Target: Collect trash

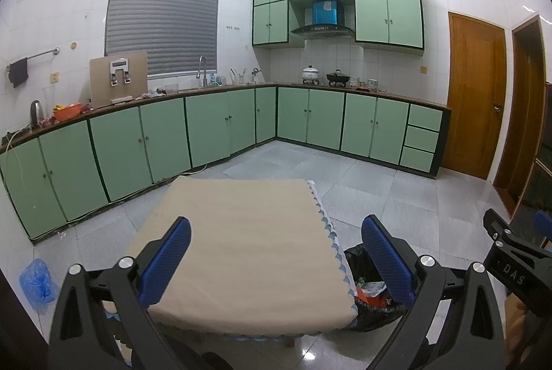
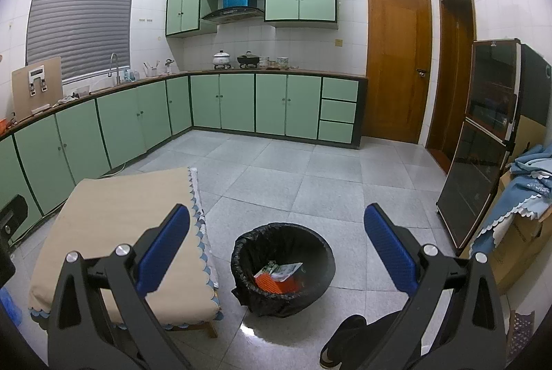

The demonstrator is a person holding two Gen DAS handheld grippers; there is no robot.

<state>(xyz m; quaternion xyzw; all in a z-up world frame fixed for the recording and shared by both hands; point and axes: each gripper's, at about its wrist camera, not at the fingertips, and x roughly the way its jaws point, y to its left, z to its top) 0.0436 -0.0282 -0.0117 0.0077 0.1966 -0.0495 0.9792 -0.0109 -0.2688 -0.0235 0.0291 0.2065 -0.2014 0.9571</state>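
Right wrist view: black-lined bin (image 2: 283, 270) with orange and white wrappers (image 2: 277, 277) inside, both grippers' jaws wide, empty

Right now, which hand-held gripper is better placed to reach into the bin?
Right. The right hand-held gripper is open with the bin framed between its fingers; the left hand-held gripper faces the table, bin off to its side.

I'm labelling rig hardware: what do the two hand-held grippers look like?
Both alike: the left hand-held gripper and right hand-held gripper have black angular frames, silver round bolts and blue textured finger pads. The left view shows "DAS" lettering on the right one's black body.
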